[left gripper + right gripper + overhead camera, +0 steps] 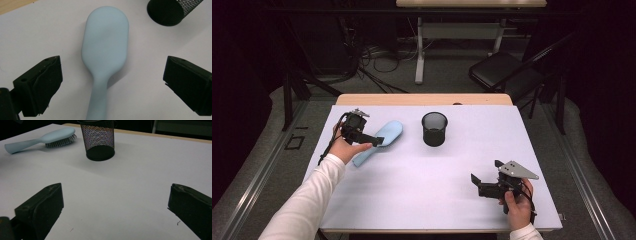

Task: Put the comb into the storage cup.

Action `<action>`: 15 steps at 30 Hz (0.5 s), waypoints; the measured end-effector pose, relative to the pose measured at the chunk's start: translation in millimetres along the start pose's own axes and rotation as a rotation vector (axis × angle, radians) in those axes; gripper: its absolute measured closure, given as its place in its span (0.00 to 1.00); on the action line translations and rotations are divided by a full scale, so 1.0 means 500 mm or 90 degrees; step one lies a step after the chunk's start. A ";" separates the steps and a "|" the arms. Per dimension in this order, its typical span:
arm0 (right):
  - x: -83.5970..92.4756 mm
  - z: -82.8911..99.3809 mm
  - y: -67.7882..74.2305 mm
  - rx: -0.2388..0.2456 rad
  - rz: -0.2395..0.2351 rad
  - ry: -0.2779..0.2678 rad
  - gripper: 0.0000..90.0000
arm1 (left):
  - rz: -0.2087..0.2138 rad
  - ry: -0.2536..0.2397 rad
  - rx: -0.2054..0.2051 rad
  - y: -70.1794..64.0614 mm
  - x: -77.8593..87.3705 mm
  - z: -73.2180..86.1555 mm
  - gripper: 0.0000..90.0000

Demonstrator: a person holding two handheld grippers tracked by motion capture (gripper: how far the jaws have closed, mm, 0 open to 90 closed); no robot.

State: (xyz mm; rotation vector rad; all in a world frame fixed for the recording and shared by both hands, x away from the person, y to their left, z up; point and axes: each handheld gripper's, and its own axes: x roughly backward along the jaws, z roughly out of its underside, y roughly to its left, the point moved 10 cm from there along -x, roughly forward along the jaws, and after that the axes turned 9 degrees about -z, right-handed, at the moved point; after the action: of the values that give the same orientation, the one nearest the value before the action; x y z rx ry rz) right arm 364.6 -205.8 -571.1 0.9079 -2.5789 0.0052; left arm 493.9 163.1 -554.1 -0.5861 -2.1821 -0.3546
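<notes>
left gripper (pixel 110 82): jaws spread wide, hovering over the hairbrush (pixel 105 50), nothing gripped; one jaw on each side of the handle neck, neither touching it.
right gripper (pixel 112 212): jaws wide apart too, holding nothing, parked above bare table (pixel 130 182) at the near right, well apart from the action.
hairbrush: light blue, lying bristles-down on the white table at the left, smooth back up, head pointing toward the mesh cup (pixel 434 128), handle toward the person's left hand (pixel 349 148).
mesh cup: black, upright, mid-table, just beyond and to the side of the brush head, not touching it.
likely step: closing on the brush, probably to drop it in the cup.
risk 1: the neck tapers and the plastic looks slick; a pinch there can slide toward the thin handle, so the brush rotates or squirts out.
risk 2: the head is the heavy end; gripped at the handle, it droops and swings in the jaws on lift.
risk 3: if the jaws come down too low, the tips hit the table before they close.
risk 4: the cup looks light and tall; a tilted brush catching the rim tips it or shoves it away.
risk 5: put in handle first, the head stands proud of the rim and could topple the cup.
</notes>
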 end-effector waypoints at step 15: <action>0.000 0.001 0.000 0.001 -0.001 0.003 0.00 | -0.009 0.022 -0.009 0.015 -0.026 0.008 0.05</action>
State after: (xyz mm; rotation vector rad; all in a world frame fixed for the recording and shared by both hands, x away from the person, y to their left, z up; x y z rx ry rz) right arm 364.5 -205.8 -571.7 0.9096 -2.5740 0.0081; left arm 502.3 167.3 -566.4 -0.5683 -2.1527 -0.3852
